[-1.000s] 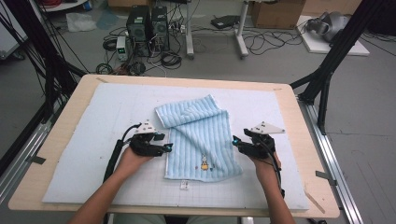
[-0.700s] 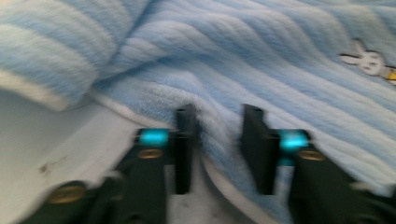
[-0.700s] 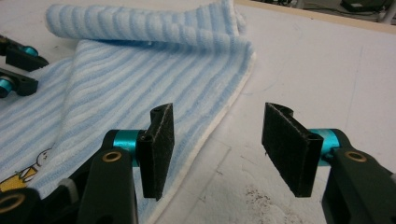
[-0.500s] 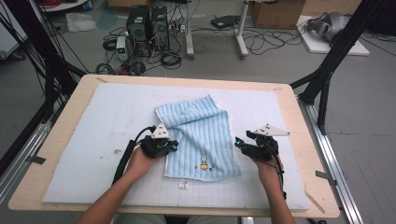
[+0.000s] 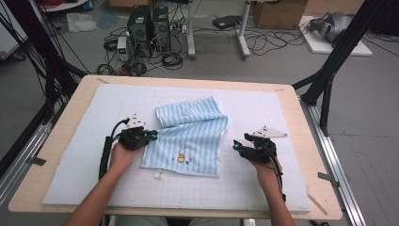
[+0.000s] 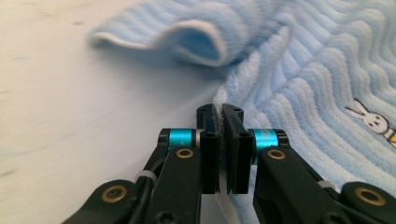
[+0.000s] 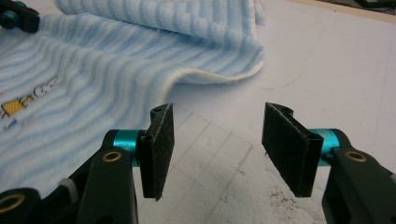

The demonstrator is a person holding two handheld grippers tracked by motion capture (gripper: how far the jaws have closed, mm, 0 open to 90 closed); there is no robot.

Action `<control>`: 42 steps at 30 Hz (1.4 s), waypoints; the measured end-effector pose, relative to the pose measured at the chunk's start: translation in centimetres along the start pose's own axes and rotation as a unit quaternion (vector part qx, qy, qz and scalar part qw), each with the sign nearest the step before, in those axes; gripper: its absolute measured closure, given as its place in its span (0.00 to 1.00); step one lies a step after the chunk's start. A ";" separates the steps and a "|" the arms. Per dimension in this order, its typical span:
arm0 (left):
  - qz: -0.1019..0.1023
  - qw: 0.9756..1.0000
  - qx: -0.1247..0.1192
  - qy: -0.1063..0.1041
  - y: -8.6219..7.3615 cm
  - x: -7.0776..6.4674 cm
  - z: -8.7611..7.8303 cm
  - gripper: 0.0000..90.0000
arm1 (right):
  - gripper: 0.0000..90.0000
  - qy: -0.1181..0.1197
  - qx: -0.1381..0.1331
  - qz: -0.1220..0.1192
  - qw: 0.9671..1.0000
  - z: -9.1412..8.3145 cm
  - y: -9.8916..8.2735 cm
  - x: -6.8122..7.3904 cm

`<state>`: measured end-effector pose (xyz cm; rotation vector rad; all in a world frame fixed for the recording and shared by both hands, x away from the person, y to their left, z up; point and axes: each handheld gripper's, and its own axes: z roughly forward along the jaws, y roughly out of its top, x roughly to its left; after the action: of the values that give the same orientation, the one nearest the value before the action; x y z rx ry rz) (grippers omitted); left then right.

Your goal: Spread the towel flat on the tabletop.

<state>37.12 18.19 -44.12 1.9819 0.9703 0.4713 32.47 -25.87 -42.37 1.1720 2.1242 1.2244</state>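
Here the left gripper (image 5: pixel 151 135) lies low and level at the left edge of the blue striped towel (image 5: pixel 188 141), jaws just closed, pinching its hem. The towel lies mid-counter (image 5: pixel 291 108), partly folded. The right gripper (image 5: pixel 236 146) rests just right of it, jaws apart, empty.

No legible text, numbers or brands. Towel (image 5: pixel 188 136) carries small embroidered motif, a white rabbit (image 6: pixel 369 116); beside it, tiny marks too blurred to read.
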 end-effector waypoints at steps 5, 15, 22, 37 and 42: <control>-0.019 1.000 -0.005 0.018 -0.7 1.8 -0.8 0.95 | 0.48 0.006 0.002 -0.003 1.000 0.3 0.0 0.4; -0.055 0.998 -0.030 0.015 -1.6 2.5 -1.9 0.51 | 0.49 0.034 0.001 0.004 0.999 1.3 0.3 1.8; -0.051 0.997 -0.052 -0.003 -3.1 3.0 -4.3 0.48 | 0.59 0.105 0.039 -0.043 0.993 4.3 0.8 6.6; -0.042 0.997 -0.057 -0.013 -5.1 1.7 -6.7 0.47 | 0.97 0.095 0.107 -0.106 0.984 3.8 -0.5 9.2; -0.035 0.998 -0.056 -0.021 -5.4 0.4 -7.3 0.48 | 0.97 0.043 0.120 -0.116 0.985 1.5 -1.5 8.4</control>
<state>30.29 24.22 -44.51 1.8451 0.9617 0.4337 28.13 -18.54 -44.01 0.9433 2.4479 0.9516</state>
